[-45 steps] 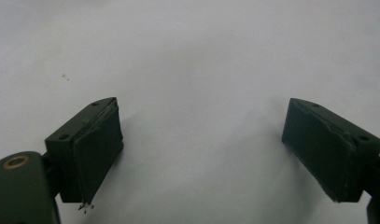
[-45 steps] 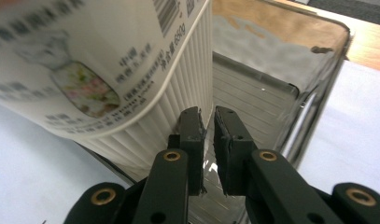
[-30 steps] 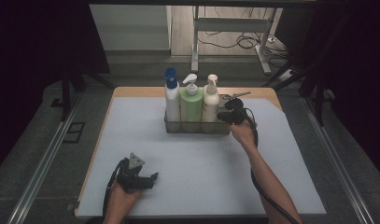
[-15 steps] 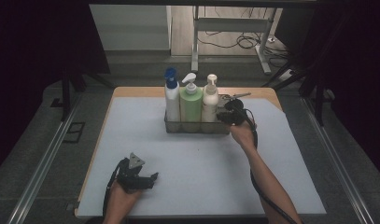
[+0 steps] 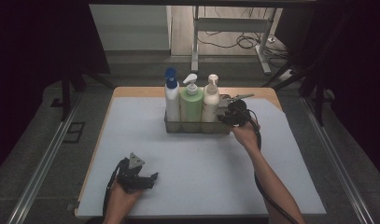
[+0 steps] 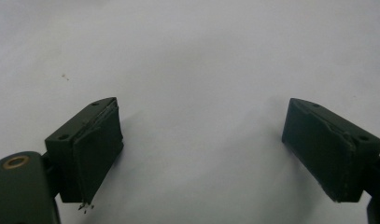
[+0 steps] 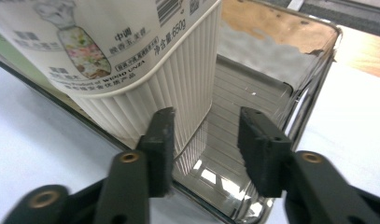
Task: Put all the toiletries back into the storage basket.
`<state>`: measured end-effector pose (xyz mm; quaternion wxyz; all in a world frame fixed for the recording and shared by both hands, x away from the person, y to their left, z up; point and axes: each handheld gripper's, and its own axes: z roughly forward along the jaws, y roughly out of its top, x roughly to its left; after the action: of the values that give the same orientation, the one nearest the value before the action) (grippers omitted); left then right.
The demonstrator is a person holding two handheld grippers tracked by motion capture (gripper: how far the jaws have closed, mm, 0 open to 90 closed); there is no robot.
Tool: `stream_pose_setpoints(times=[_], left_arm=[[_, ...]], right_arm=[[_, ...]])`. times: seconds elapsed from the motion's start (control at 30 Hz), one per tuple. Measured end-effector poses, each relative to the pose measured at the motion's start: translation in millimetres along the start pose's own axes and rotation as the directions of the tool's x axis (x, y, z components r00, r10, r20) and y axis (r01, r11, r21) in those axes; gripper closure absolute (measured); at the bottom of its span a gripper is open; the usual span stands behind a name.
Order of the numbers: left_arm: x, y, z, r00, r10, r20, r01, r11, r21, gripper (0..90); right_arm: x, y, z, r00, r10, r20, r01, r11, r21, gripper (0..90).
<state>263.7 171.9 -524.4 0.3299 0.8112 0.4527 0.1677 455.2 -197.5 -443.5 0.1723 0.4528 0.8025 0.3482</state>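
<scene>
White matting fills the frame's middle; my right gripper [image 7: 206, 144], jaws just spreading, straddles the basket [image 7: 313, 84] rim beside the cream bottle [image 7: 145, 60]; my left gripper [image 6: 201, 154] gapes empty.

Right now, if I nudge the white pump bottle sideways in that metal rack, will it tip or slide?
Probably slide rather than tip: the white pump bottle stands upright in the metal rack, whose smooth floor beside it is bare. It is tall and narrow with a pump on top, so a high push might rock it. The green bottle close alongside should block it that way.
</scene>
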Motion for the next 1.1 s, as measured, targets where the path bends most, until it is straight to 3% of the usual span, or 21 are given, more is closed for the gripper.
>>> stream_pose_setpoints(times=[0.37,1.1], left_arm=[[0.0,0.0,0.0,1.0000,0.000,-0.001,0.000,1.0000,0.000,11.8],[-0.2,0.0,0.1,1.0000,0.001,-0.002,-0.001,1.0000,-0.002,11.8]], right_arm=[[-2.9,-2.4,-22.0,0.9993,-0.037,0.010,0.037,0.999,-0.015,34.8],[6.7,-24.8,-74.7,0.9884,-0.146,-0.041,0.146,0.989,-0.009,15.3]])
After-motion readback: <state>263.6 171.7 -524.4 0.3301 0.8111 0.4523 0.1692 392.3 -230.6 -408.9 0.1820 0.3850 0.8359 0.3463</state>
